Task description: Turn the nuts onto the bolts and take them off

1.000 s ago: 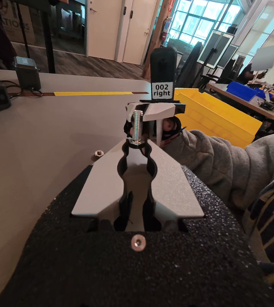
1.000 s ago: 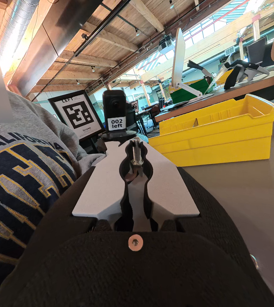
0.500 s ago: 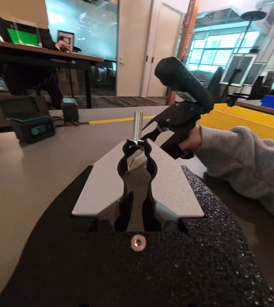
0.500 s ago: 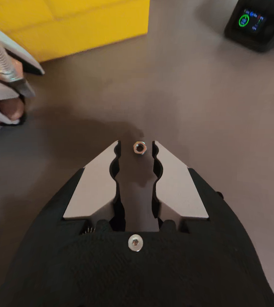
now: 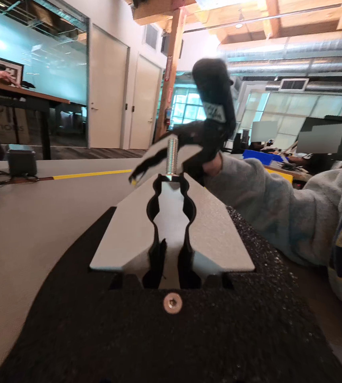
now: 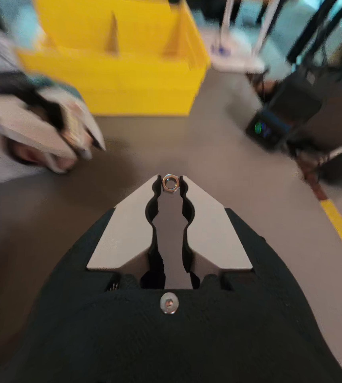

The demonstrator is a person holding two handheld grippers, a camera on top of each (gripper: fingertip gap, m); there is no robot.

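Steel nut sits pinched flat between the tips of my right gripper, its hole facing up at the camera, above the grey table. My left gripper clamps the bolt by its head, shank upright toward twelve o'clock. From the right claw, that bolt lies off around ten o'clock, so the nut's hole must line up with the shank's long axis.

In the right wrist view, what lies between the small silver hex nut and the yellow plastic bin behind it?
Only bare grey tabletop lies between the small silver hex nut, pinched at the right gripper tips, and the yellow plastic bin. The right wrist view shows this.
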